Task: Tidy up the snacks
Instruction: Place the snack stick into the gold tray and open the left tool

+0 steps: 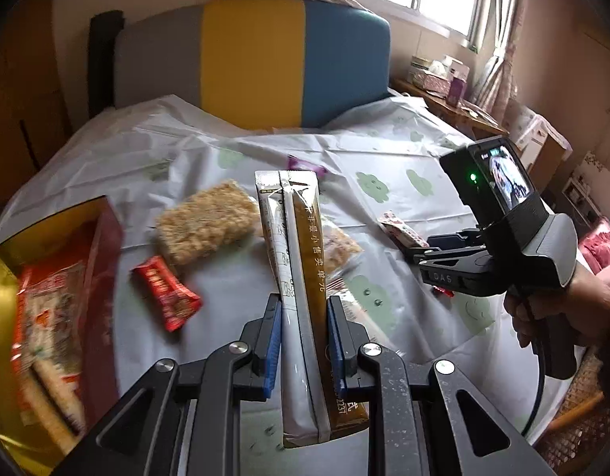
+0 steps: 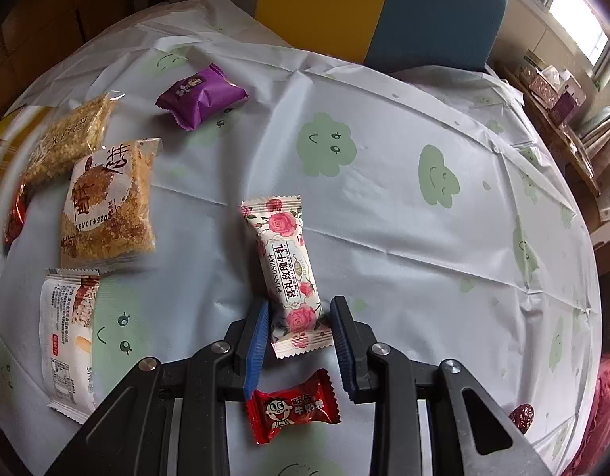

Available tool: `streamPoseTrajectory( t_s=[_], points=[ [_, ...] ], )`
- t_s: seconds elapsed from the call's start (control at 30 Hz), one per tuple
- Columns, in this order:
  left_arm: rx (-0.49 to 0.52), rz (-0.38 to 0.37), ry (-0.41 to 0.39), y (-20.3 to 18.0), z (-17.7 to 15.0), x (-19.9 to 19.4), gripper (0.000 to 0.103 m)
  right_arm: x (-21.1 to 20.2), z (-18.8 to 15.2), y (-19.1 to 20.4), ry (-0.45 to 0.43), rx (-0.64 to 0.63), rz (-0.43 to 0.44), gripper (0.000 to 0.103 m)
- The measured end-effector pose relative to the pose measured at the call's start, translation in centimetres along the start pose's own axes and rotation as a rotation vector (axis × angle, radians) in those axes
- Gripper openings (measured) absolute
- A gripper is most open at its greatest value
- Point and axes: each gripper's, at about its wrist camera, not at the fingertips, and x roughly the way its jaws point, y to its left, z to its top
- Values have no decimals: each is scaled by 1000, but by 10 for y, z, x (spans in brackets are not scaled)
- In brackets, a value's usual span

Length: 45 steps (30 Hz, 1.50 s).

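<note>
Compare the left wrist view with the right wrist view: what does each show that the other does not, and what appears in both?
Only the left wrist view: the left hand-held gripper clamped on a long brown-and-white sachet, and a red-and-gold box with snacks inside.

Only the right wrist view: a red milk candy lying under the right hand-held gripper, and a white packet at left.

Both: the cloud-print tablecloth, rose nougat, purple packet, and yellow-and-blue chair.
</note>
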Motion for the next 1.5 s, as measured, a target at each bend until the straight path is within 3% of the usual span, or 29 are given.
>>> streamPoseTrajectory(
  t_s=[0.63,1.07,1.2,1.4,1.43,1.5],
  points=[
    [-168,82,-39,71,-25,-51,22,-6,-7,5,-30,-16,-18,31],
    [-430,150,-44,185,-51,-84,22,-7,-9,6,-37,-29,-35,31],
    [-417,174,-34,191,-40,-73,22,-8,-8,7,-35,-32,-37,31],
    [-328,140,25,177,-9,-32,27,-8,-7,8,-33,-36,-39,31],
    [-315,187,24,176,-7,-23,28,-7,-7,7,-34,-40,-40,31],
    [-296,208,37,177,-3,-11,28,-7,-7,8,-34,-46,-43,31]
  ],
)
